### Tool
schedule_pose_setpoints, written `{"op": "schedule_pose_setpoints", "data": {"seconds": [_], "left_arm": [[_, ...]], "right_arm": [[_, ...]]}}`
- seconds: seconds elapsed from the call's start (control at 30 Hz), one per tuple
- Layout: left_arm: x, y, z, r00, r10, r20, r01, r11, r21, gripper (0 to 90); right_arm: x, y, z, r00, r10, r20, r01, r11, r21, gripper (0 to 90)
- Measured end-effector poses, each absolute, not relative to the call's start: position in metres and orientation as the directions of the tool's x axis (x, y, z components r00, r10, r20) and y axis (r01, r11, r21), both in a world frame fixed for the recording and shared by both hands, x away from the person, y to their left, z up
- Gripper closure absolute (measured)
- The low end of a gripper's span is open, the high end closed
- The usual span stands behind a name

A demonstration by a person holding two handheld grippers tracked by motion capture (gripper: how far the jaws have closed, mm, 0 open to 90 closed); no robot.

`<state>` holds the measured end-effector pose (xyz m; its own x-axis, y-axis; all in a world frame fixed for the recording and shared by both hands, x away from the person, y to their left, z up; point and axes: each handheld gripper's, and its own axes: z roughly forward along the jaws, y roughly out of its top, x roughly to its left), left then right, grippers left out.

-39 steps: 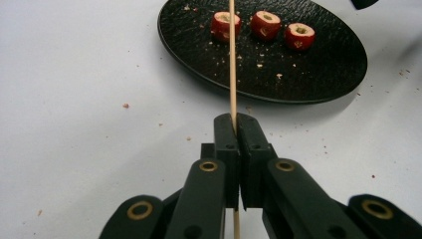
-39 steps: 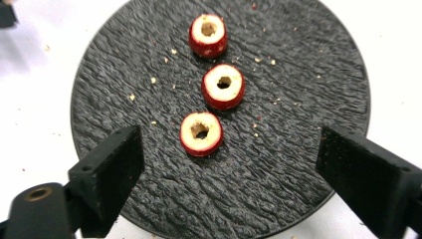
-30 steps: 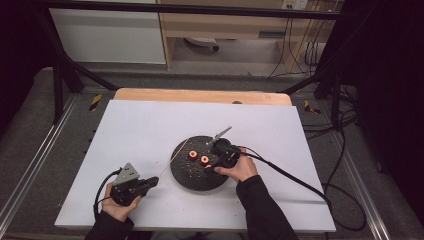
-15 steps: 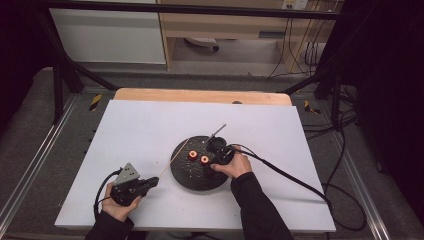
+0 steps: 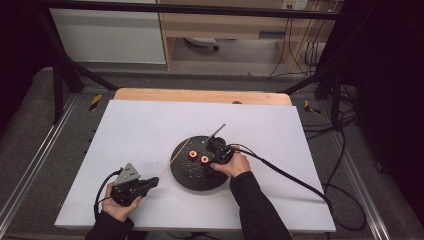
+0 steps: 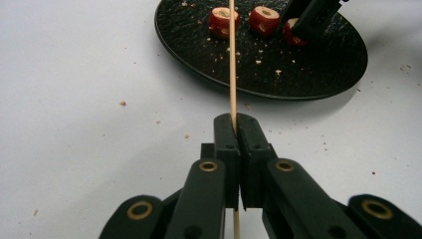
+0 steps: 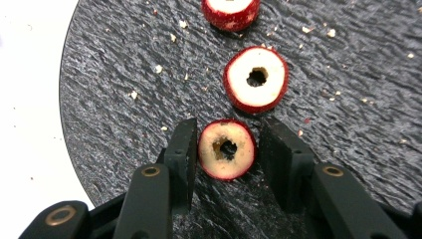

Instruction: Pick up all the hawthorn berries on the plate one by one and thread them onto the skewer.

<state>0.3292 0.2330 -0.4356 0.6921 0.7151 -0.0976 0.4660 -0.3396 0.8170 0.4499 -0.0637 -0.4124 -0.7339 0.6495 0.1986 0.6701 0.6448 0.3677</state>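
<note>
Skewer (image 6: 232, 59) clamped in left gripper (image 6: 238, 130), long axis pointing toward black plate (image 5: 182, 170). Right gripper (image 7: 225, 149) nearer, jaws apart straddling cored red slice (image 7: 227, 149) on plate (not yet pinched); hole faces up.

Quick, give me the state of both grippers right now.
Left gripper: shut on the wooden skewer.
Right gripper: open, jaws either side of a cored red fruit piece on the black plate.

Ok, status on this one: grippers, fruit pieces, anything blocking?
Left gripper shut on skewer, aimed toward the plate. Right gripper open, fingers straddling nearest cored fruit piece, left finger touching or nearly. Two more pieces beyond. Nothing blocking.
</note>
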Motion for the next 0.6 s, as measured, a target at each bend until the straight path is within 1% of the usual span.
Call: {"op": "schedule_pose_setpoints", "data": {"seconds": [0.07, 0.3, 0.43, 0.6], "left_arm": [[0.329, 0.233, -0.436, 0.692, 0.715, -0.097, 0.465, -0.339, 0.818, 88.1], [0.329, 0.233, -0.435, 0.692, 0.715, -0.097, 0.463, -0.337, 0.820, 88.1], [0.328, 0.233, -0.435, 0.692, 0.715, -0.097, 0.463, -0.336, 0.820, 88.1], [0.327, 0.232, -0.435, 0.692, 0.715, -0.096, 0.458, -0.332, 0.824, 88.1]], "right_arm": [[0.450, -0.063, -0.413, -0.732, 0.650, 0.203, 0.673, 0.646, 0.361, 61.5], [0.449, -0.064, -0.411, -0.727, 0.653, 0.212, 0.679, 0.641, 0.357, 62.0], [0.447, -0.067, -0.406, -0.728, 0.652, 0.214, 0.675, 0.626, 0.389, 62.1], [0.445, -0.072, -0.395, -0.710, 0.670, 0.215, 0.682, 0.579, 0.447, 62.1]]}}
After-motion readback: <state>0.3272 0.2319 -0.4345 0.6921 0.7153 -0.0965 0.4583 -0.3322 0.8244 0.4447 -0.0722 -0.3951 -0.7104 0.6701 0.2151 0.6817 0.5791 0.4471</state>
